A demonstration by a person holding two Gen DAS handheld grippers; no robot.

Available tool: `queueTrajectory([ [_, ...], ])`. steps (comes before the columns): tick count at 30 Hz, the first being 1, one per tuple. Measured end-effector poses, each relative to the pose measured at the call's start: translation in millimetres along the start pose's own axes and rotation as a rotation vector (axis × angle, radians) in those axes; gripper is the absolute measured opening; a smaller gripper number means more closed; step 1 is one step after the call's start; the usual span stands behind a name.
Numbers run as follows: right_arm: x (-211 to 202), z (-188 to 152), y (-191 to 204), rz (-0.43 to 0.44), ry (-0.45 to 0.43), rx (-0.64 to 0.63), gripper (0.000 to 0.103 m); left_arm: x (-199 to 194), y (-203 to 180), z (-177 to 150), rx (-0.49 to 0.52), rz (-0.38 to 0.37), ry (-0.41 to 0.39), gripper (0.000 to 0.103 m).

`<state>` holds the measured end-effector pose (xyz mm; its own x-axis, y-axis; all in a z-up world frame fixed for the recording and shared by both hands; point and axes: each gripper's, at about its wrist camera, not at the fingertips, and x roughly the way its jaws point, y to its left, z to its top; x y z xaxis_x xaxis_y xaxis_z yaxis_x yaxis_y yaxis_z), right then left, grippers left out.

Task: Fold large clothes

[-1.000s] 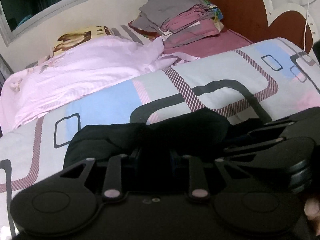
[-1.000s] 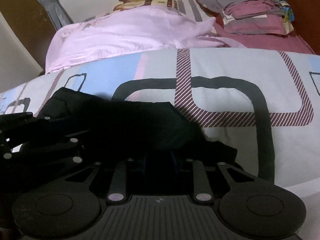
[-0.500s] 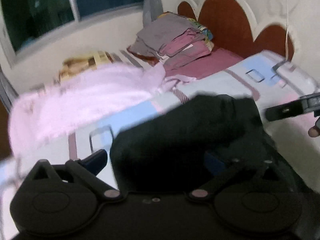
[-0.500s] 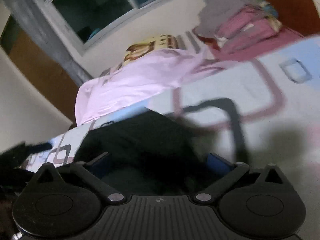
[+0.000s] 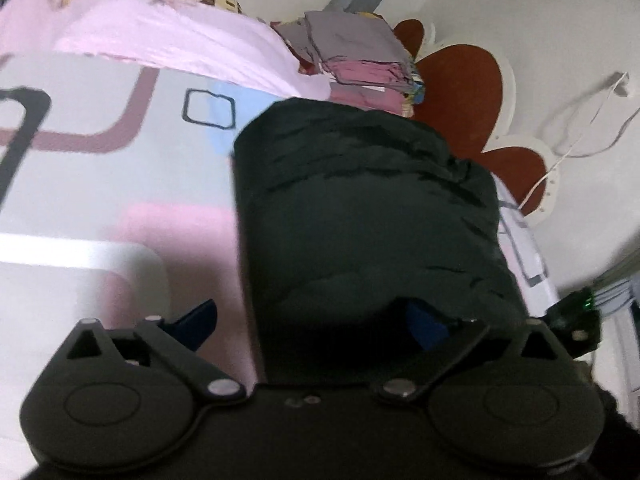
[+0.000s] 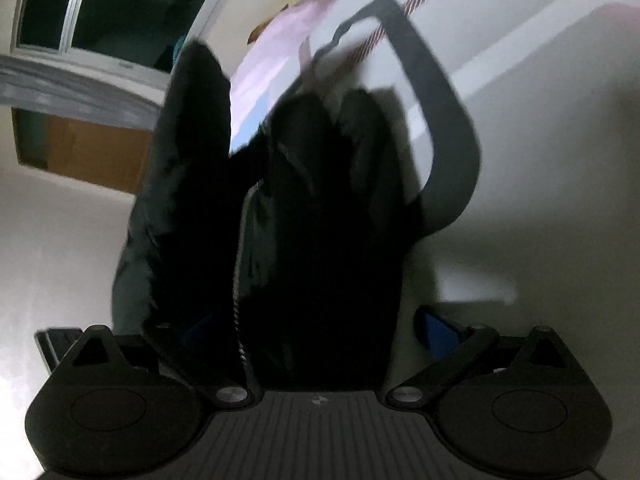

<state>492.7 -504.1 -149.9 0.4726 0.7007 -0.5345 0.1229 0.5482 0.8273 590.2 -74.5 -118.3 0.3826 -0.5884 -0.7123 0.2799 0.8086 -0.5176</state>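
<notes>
Zipper point(image 6: 240, 276) only in right view

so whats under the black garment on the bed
The black garment lies on the patterned bedsheet, whose pink, grey and blue shapes show around it. What the sheet looks like directly beneath is covered.

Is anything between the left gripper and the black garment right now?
Nothing visible. The black garment lies directly ahead of the left gripper on the patterned bedspread, its near end reaching between the open jaws. The folded clothes pile sits beyond it.
</notes>
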Motion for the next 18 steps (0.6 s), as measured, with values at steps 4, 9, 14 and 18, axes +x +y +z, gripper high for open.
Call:
queueTrajectory([
  [4, 18.1, 0.7, 7.7, 0.022, 0.018, -0.022, 0.100, 20.1, 7.8, -4.3, -0.055, -0.118, 0.019, 0.103],
  [9, 44.5, -4.5, 33.3, -0.013, 0.024, -0.116, 0.100, 46.8, 4.9, -9.5, -0.108, -0.166, -0.019, 0.103],
  [14, 55.3, -15.3, 53.5, 0.021, 0.028, -0.107, 0.088, 35.7, 2.3, -13.7, -0.090, -0.187, -0.046, 0.099],
  [18, 69.7, -28.6, 77.4, 0.036, 0.028, -0.115, 0.086, 10.7, 14.1, -13.5, -0.086, -0.179, -0.063, 0.096],
])
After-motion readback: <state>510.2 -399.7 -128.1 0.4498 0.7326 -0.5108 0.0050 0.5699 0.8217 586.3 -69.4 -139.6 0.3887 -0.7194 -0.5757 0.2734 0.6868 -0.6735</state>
